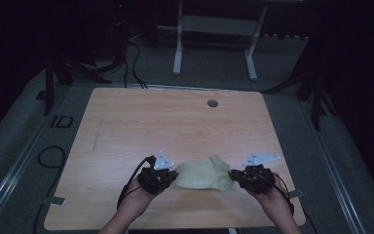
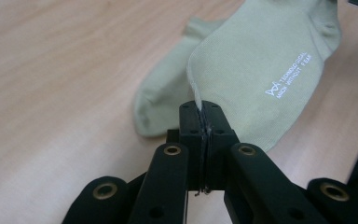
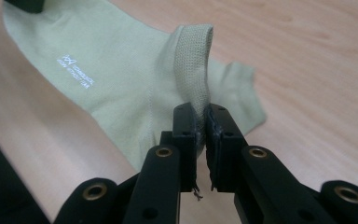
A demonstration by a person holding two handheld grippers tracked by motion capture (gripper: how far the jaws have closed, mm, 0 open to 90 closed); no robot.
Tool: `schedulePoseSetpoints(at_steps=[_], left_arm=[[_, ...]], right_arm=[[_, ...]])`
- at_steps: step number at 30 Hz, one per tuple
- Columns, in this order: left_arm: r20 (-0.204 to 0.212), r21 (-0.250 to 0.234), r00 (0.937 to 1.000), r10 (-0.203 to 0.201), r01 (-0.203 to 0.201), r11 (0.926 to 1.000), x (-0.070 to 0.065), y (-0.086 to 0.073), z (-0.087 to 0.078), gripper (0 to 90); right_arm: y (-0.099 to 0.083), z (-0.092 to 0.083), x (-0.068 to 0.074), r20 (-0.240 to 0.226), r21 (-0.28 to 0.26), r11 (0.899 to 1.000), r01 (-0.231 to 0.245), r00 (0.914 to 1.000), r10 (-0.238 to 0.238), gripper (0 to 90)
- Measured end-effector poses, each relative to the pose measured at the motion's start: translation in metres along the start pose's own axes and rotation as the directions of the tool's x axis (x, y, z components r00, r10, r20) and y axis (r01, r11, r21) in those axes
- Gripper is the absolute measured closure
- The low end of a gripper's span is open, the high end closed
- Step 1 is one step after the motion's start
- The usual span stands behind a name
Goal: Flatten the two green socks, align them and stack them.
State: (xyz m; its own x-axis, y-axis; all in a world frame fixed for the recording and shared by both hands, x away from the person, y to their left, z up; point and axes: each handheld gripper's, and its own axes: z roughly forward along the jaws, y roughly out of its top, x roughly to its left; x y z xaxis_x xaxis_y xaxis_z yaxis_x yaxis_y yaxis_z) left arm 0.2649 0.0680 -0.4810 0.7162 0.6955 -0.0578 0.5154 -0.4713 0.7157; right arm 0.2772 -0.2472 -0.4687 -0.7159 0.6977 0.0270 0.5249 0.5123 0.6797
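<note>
Both grippers were clamped shut on one pale green sock [image 1: 203, 174], the left gripper [image 1: 171, 175] pinching its toe edge and the right gripper [image 1: 234, 176] its ribbed cuff, likely to stretch it flat between them just above the wooden table [image 1: 175, 122]'s near edge.

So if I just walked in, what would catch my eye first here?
Probably the pale green sock, pinched at its opposite ends by the left gripper and the right gripper, near the front edge of the wooden table. Up close, small white lettering shows on the fabric.
</note>
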Motion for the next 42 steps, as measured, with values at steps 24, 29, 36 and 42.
schedulePoseSetpoints(at_steps=[24, 29, 36, 42], left_arm=[[-0.003, 0.105, 0.9957, -0.093, 0.093, 0.9902, 0.032, -0.008, 0.07, 88.3], [-0.003, 0.12, 0.9953, -0.097, 0.097, 0.988, 0.034, -0.012, 0.076, 88.3], [-0.004, 0.125, 0.9951, -0.099, 0.098, 0.9872, 0.034, -0.012, 0.079, 88.3], [-0.003, 0.131, 0.9949, -0.101, 0.1, 0.9863, 0.035, -0.013, 0.082, 88.2]], right_arm=[[0.009, 0.067, -0.052, 0.06, 0.156, 0.982, -0.11, 0.993, 0.102, 84.0], [0.008, 0.068, -0.055, 0.036, 0.137, 0.982, -0.127, 0.9917, 0.124, 82.9], [0.008, 0.077, -0.052, 0.033, 0.146, 0.983, -0.114, 0.9933, 0.11, 70.7], [0.007, 0.091, -0.049, 0.032, 0.181, 0.979, -0.088, 0.996, 0.083, 67.2]])
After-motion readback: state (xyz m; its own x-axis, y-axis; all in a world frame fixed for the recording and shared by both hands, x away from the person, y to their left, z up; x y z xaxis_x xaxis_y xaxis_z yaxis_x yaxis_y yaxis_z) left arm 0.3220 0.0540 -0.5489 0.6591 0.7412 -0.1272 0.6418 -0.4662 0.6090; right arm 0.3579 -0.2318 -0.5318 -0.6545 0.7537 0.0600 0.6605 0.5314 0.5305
